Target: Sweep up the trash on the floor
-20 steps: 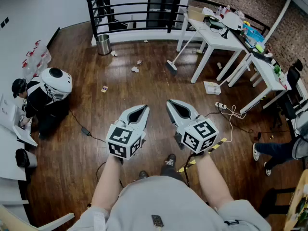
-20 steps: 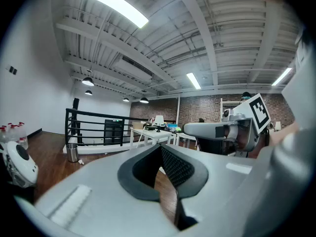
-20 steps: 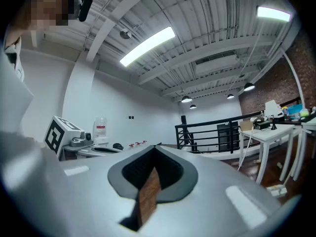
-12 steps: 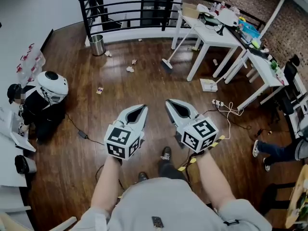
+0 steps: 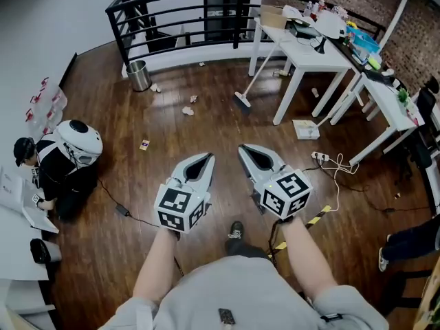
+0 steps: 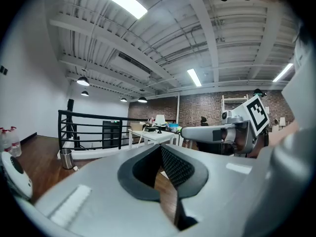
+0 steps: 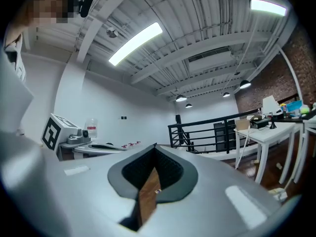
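nearest to me, both claws are held out level, side by side. the left gripper has its jaws pressed together with nothing between them, and the right gripper is the same: closed and empty. neither carries a tool, so in my judgement sweeping has not begun.

just beyond my shoe, hazards lie on the wooden floor: a dark cable runs to the left, a strip of yellow-black tape lies to the right, and a power strip trails a white cord. walking forward without watching these could cause a trip, and a broom stroke here could snag the cord.

at the left a seated person in a white helmet is close to a small wrapper. a wide swing of a handle there could strike them.

farther on, the trash lies scattered: crumpled paper, a smaller scrap, and more beside the metal bin.

the broom leans against the white table, well apart from both claws. a careless grab, with jaws not opened first, could slide it down or jolt the clutter on the table.

beyond, the black railing has open gaps; hard strokes could push litter through.
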The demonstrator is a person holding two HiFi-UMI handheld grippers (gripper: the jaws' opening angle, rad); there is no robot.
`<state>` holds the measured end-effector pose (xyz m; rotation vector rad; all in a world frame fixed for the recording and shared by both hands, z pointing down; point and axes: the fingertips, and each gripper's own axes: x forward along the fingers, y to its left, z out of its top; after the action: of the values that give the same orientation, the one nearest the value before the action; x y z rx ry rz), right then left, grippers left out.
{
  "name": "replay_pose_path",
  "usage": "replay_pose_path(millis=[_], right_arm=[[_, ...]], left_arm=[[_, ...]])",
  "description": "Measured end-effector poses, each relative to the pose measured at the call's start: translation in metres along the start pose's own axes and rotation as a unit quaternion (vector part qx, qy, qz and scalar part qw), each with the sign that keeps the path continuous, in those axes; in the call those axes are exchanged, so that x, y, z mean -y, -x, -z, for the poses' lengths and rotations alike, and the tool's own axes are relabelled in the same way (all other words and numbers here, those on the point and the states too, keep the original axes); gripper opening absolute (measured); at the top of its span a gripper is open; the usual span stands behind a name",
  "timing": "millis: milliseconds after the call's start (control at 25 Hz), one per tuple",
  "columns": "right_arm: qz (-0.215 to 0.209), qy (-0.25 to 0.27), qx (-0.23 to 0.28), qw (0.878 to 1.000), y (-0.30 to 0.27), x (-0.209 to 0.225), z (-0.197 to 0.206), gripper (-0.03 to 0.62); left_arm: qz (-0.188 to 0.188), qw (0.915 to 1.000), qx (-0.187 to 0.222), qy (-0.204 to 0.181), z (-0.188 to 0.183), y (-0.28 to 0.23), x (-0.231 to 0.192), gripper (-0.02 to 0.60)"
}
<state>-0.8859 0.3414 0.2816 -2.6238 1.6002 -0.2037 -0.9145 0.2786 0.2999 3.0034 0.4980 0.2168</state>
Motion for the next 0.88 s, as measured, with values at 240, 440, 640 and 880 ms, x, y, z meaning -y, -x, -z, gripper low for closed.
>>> replay_pose_path(millis=[240,440,640,880], right_arm=[[-0.013,-0.005,0.013,1.0,-0.033,0.088,-0.019,0.0],[-0.007,-0.01,0.019,1.0,-0.047,0.154,-0.034,0.0],[0.009,-0.012,0.016,1.0,-0.068,0.213,-0.038,0.0],[0.039,-0.009,0.007,0.999,-0.114,0.294,-0.041,0.0]], left_arm=[[-0.012,0.9999,-0.009,-0.008,-0.017,-0.098,-0.018,0.008],[-0.009,0.9999,-0.013,-0.006,-0.031,-0.165,-0.025,0.008],[0.004,0.9999,-0.016,-0.002,-0.037,-0.229,-0.04,0.008],[0.033,0.9993,-0.016,0.007,-0.038,-0.323,-0.075,0.008]])
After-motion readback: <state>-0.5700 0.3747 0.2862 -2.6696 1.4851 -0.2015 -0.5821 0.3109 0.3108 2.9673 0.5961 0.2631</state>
